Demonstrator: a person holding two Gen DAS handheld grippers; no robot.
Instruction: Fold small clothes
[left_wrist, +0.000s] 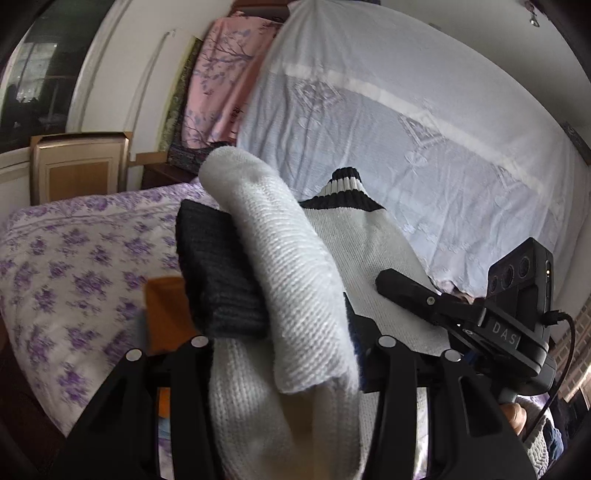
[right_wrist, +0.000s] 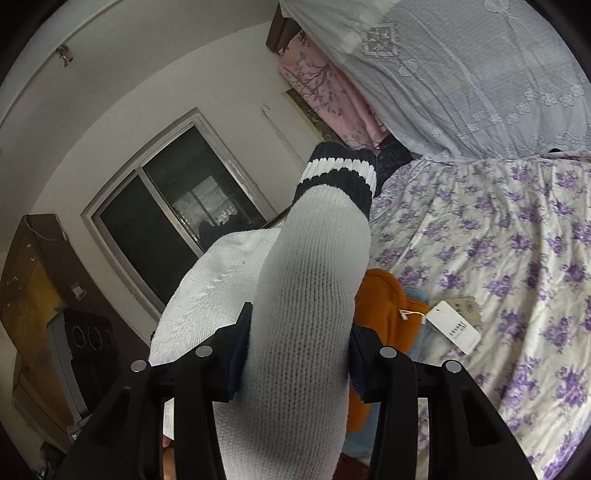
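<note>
In the left wrist view, I have the left gripper (left_wrist: 288, 354) clamped on the white knit sweater (left_wrist: 280, 295), which bulges up between the jaws and hides the fingertips. A rolled fold of the knit stands toward the camera, with a dark panel (left_wrist: 218, 273) beside it and the black-and-white striped cuff (left_wrist: 345, 181) beyond. The right gripper (left_wrist: 391, 282) appears at the right edge, lying against the same sweater, which is lifted clear of the floral bedspread (left_wrist: 74, 266). In the right wrist view, the right gripper (right_wrist: 295, 354) is likewise closed on the white knit, the striped cuff (right_wrist: 338, 173) projecting ahead. An orange garment (right_wrist: 384, 302) with a paper tag (right_wrist: 452, 326) lies unfolded on the bedspread (right_wrist: 498, 240), over something pale blue. I judge the sweater's fold to be in progress, not yet laid down, and those other garments remain to be folded.
</note>
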